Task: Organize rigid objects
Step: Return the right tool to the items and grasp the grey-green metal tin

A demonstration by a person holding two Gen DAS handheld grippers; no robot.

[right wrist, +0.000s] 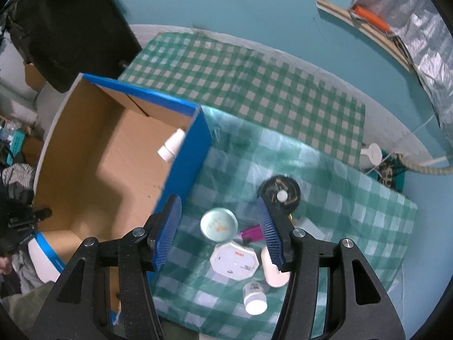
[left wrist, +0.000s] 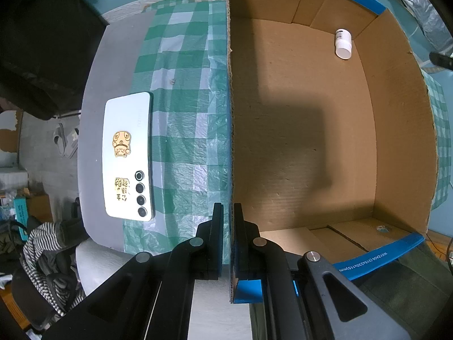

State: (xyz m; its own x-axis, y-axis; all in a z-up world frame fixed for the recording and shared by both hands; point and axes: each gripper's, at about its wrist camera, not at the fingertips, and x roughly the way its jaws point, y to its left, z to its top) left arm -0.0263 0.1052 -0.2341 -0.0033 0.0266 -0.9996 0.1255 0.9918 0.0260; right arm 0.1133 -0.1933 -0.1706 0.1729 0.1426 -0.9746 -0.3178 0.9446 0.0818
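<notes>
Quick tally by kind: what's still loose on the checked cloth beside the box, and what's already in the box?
White bottles: 2, one in the box, one on the cloth
Small bowl: 1
Octagonal white box: 1
White oblong item: 1
Round black item: 1
Magenta item: 1
Phone: 1
Total: 8

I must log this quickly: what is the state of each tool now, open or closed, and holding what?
Left tool: closed on the box wall.
Right tool: open, holding nothing, above the small bowl.
</notes>
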